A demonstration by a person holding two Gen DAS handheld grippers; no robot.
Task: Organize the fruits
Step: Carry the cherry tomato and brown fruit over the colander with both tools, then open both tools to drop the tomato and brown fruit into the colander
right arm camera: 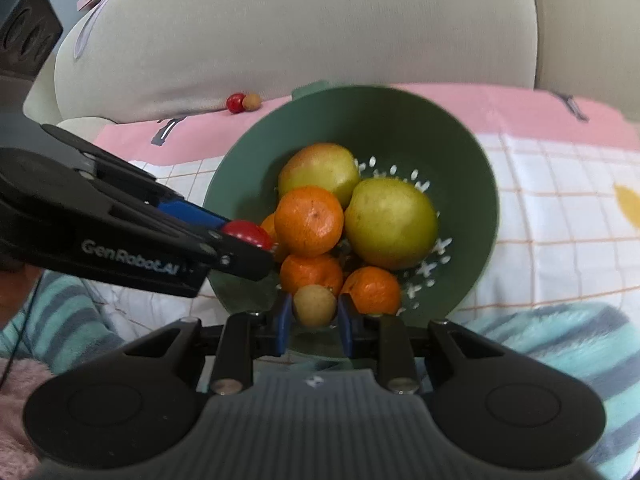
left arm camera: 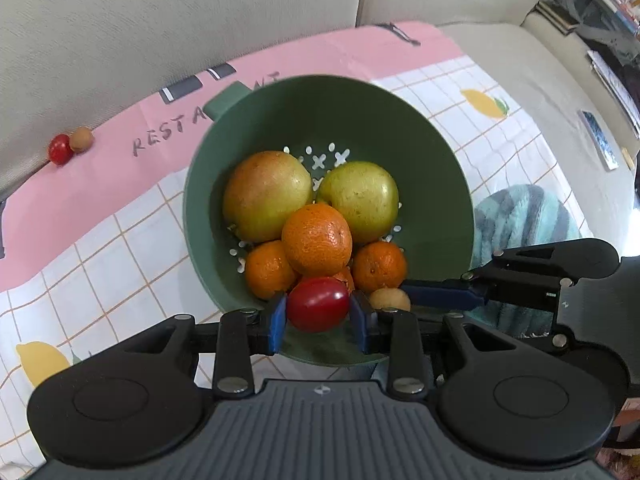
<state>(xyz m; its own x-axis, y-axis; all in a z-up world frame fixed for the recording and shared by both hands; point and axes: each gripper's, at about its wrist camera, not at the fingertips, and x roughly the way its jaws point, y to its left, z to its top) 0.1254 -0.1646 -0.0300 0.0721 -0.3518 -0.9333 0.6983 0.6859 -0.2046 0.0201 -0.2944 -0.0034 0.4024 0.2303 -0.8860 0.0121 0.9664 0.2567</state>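
Pinched between the blue pads of the left gripper (left arm camera: 318,312) sits a small glossy red cherry tomato (left arm camera: 318,305), the jaws closed snugly against its two sides, and it hangs just over the near rim of the deep green perforated plastic colander (left arm camera: 440,184). Beside it, the right gripper (right arm camera: 314,316) clamps a small round tan longan-like fruit (right arm camera: 315,305) in the same way, also at the near edge of the bowl. Inside the colander lie two large yellow-green apples (left arm camera: 267,196) and several orange mandarins (left arm camera: 317,239) heaped on top of one another, so little bare floor is left. It stands on a pink and white checked cloth (left arm camera: 120,248) spread over a beige sofa (left arm camera: 160,20). Far back by the cushion, a second red tomato (left arm camera: 60,149) and a second tan fruit (left arm camera: 81,139) touch each other on the cloth, not yet gathered. The step in hand looks like delivering both small fruits into the bowl. Next, each gripper probably needs to pass over the rim, find a hollow among the mandarins and ease apart gently so nothing rolls out; the tomato seems soft, so no harder squeeze.
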